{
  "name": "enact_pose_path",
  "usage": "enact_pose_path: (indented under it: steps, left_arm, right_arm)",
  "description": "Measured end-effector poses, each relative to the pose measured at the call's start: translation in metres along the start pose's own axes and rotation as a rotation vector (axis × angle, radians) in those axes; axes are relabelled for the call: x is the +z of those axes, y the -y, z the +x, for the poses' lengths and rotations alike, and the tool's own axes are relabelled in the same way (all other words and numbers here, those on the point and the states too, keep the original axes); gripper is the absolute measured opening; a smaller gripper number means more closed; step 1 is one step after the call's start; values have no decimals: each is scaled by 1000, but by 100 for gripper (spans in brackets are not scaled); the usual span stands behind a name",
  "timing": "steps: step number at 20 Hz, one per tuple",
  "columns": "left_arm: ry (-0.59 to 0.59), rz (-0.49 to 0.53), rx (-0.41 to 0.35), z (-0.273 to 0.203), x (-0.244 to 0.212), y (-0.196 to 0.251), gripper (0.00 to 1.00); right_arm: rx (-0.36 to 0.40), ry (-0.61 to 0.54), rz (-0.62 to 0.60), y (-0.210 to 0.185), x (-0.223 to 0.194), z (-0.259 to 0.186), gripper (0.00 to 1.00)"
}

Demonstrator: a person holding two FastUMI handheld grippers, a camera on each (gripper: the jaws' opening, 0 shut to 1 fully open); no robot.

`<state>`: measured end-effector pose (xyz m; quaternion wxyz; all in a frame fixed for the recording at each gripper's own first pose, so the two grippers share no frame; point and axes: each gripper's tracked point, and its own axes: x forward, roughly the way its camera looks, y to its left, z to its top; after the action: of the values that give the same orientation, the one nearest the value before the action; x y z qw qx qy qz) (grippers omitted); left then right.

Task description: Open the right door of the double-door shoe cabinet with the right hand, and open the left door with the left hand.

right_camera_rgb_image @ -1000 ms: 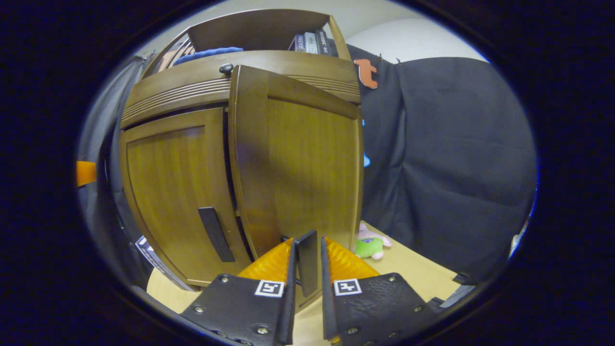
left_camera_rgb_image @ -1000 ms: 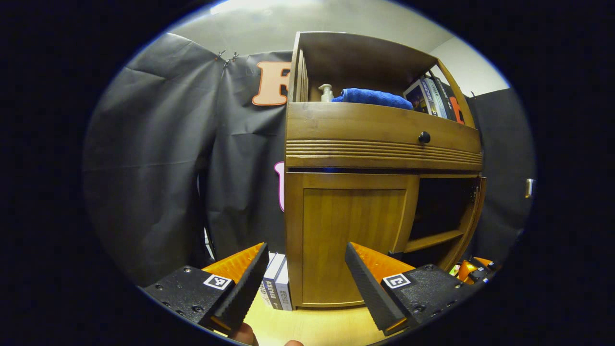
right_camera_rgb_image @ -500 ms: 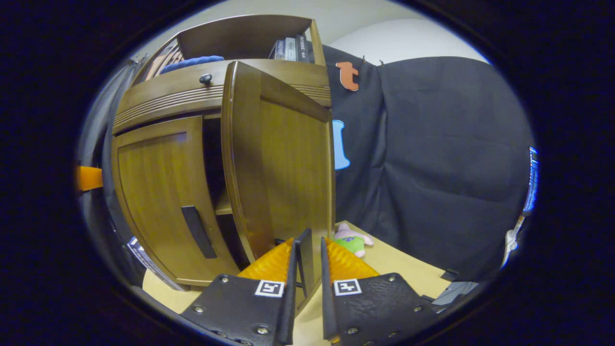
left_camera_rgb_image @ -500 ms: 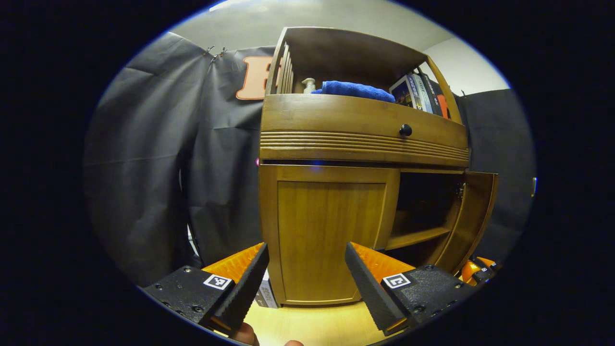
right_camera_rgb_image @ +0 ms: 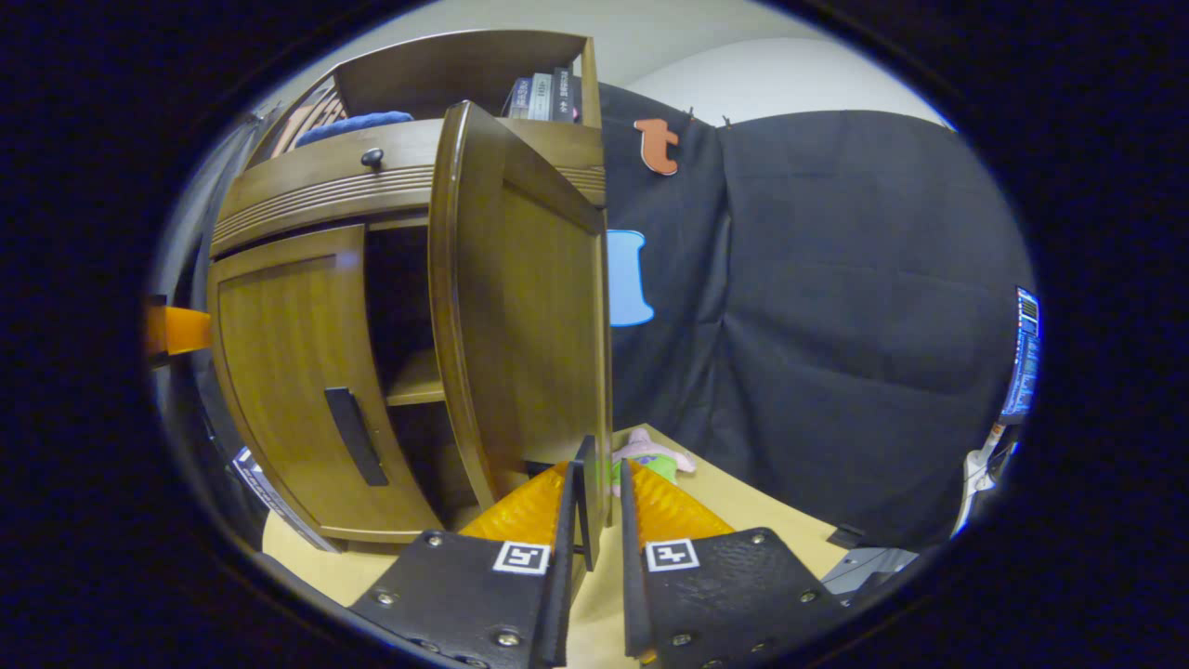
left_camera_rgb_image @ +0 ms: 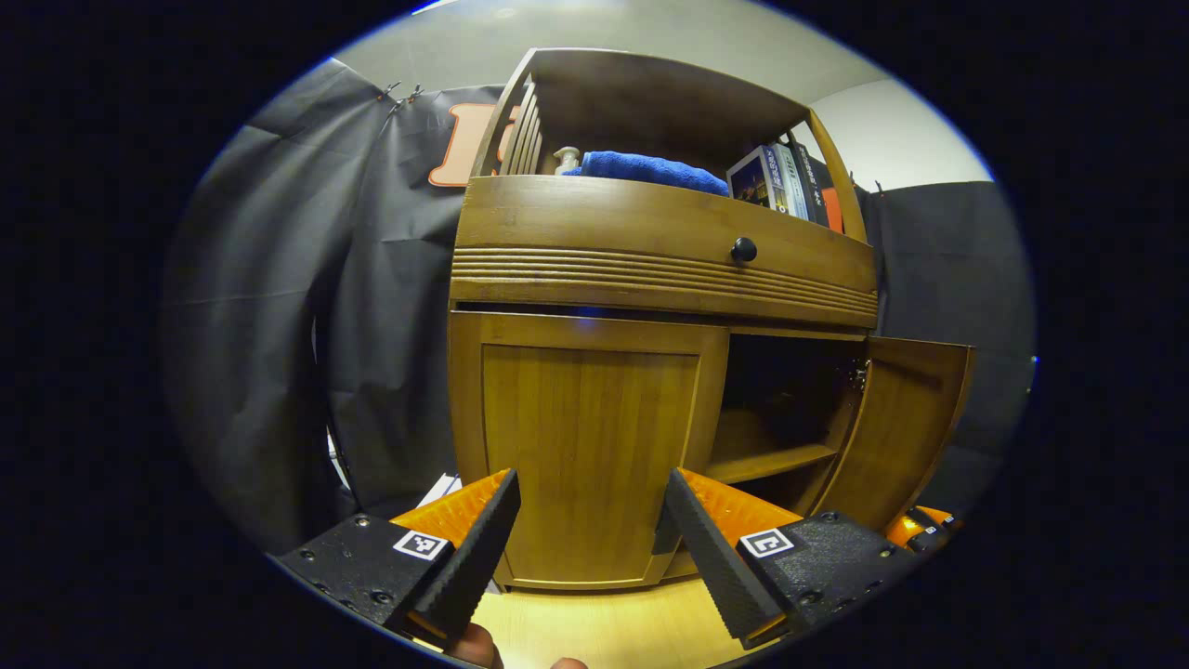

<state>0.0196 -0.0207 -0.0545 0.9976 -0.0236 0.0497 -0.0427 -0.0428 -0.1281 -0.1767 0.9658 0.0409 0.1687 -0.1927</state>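
Shown from both gripper views, the shoe cabinet [left_camera_rgb_image: 650, 279] stands on a pale wooden floor [left_camera_rgb_image: 604, 632] against the black cloth wall. It has two doors below one drawer. The right door [right_camera_rgb_image: 520, 307] is swung well out from the frame, exposing a dark interior and one inner shelf [left_camera_rgb_image: 766, 462]; the left door [left_camera_rgb_image: 585, 446] lies flush and closed. The right gripper [right_camera_rgb_image: 594, 502] is clamped on the right door's handle [right_camera_rgb_image: 585, 492], a flat dark bar at the door's free edge, with a finger pressed to each side. The left gripper [left_camera_rgb_image: 590, 530] is spread wide and holds nothing; it hovers in front of the left door, apart from it. The left door's handle [right_camera_rgb_image: 355, 435], a matching dark bar, sits low near the inner edge. Both doors appear to be stiff, solid wooden panels on side hinges, so each likely swings in a fixed arc with moderate weight and will not flex; the smooth finish looks slippery, which makes the handle bar the sound place to grip, pinched across its thin sides. Count: two doors, two bar handles, one drawer knob [left_camera_rgb_image: 743, 249]. The top shelf holds one blue towel [left_camera_rgb_image: 650, 170], one pump bottle [left_camera_rgb_image: 565, 158] and a row of several books [left_camera_rgb_image: 776, 177]; their exact number cannot be told. One small plush toy [right_camera_rgb_image: 650, 455] lies on the floor beside the cabinet.
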Motion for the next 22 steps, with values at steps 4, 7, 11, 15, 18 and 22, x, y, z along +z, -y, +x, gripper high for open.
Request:
enact_pose_path:
  steps: [4, 7, 11, 15, 18, 22]
  left_arm:
    - [-13, -23, -19, 1, -5, 13, 98]
    - [-24, -26, -36, 2, -8, 24, 97]
    - [-32, -9, -36, 0, -11, 30, 97]
    - [-32, -24, -37, 0, -13, 33, 98]
    - [-39, -31, -37, 3, -18, 34, 97]
    - [-44, -19, -37, 12, -23, 43, 97]
  right_arm:
    - [-25, -14, 3, 34, -2, 3, 23]
    - [-15, -27, 26, 49, -3, 8, 16]
    - [-7, -31, 28, 66, -2, 12, 16]
    - [-24, -15, 24, 86, 2, 11, 17]
    - [-83, 21, 5, 112, 13, 9, 17]
    - [-123, 34, 28, 142, 18, 6, 17]
